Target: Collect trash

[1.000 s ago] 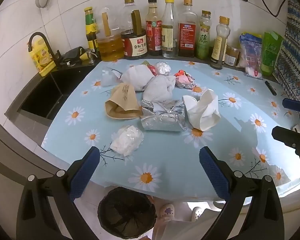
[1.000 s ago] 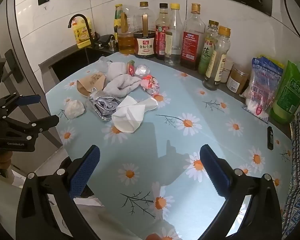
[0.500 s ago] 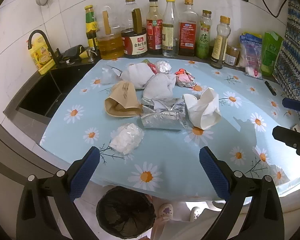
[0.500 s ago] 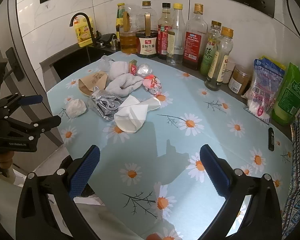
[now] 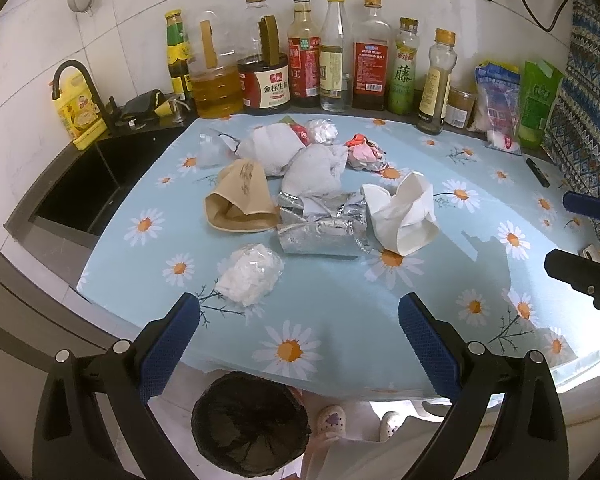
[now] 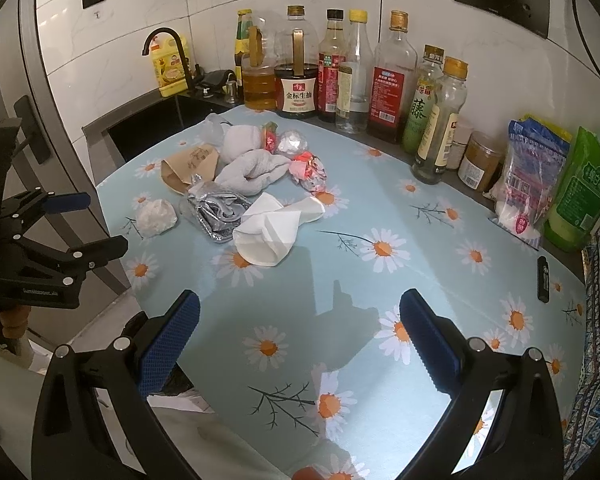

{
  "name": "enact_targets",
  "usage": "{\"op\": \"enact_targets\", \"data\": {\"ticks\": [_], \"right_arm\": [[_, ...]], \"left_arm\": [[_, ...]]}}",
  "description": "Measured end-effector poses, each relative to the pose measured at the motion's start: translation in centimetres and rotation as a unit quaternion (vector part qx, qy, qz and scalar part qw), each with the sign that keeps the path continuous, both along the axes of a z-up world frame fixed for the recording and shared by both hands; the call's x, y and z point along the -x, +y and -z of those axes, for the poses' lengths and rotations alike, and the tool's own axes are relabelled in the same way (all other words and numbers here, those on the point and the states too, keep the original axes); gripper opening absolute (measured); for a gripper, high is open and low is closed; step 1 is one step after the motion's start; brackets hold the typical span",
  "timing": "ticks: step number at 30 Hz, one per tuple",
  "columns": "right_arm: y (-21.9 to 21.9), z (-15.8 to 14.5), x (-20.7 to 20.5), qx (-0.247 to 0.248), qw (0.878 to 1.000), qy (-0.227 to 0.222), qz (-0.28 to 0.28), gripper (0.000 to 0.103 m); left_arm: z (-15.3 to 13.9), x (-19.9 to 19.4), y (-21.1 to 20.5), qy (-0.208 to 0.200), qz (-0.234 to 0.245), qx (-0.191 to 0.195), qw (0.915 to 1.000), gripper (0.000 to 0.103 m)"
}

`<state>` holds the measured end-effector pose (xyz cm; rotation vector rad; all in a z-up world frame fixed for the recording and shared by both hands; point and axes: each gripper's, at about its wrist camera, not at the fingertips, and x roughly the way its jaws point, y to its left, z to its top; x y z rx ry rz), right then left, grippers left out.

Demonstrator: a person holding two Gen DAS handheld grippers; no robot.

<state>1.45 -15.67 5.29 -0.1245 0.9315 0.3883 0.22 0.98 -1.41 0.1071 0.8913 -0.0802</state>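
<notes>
The left gripper (image 5: pixel 299 334) hangs over the near edge of the worktop (image 5: pixel 340 304), jaws spread wide with nothing between them; the right gripper (image 6: pixel 300 334) hovers likewise over the near right part of the worktop, jaws wide apart and empty. The trash lies in a loose cluster toward the far left of the daisy-patterned cloth. Nearest the left gripper sits a crumpled clear plastic wad (image 5: pixel 252 274), apart from the rest. Behind it a silver foil wrapper (image 5: pixel 320 228) lies touching a brown paper bag (image 5: pixel 240 200) on its left and a white paper bag (image 5: pixel 404 212) on its right. Farther back are two white crumpled paper lumps (image 5: pixel 316 168), a red and pink wrapper (image 5: pixel 362 152), a small foil ball (image 5: pixel 320 130) and a clear plastic piece (image 5: pixel 210 148) near the far left corner. A row of sauce and oil bottles (image 5: pixel 304 68) stands along the far edge against the tiled wall, with packets (image 5: pixel 496 104) at the far right corner and a black marker (image 5: pixel 537 172) near the right edge. A black sink (image 5: pixel 84 184) with a tap adjoins the left edge. On the floor below the near edge stands a bin (image 5: pixel 252 424) lined with a black bag, beside the person's slippered feet (image 5: pixel 332 420).
</notes>
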Motion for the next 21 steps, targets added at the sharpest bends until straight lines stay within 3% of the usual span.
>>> {"op": "enact_targets", "data": {"ticks": [13, 21], "right_arm": [[-0.13, 0.25, 0.08, -0.005, 1.000, 0.011, 0.000, 0.099], [0.08, 0.38, 0.18, -0.009, 1.000, 0.016, -0.007, 0.099]], "left_arm": [[0.64, 0.11, -0.77, 0.005, 0.005, -0.028, 0.9996, 0.097], [0.31, 0.32, -0.69, 0.006, 0.009, -0.009, 0.9999, 0.097]]}}
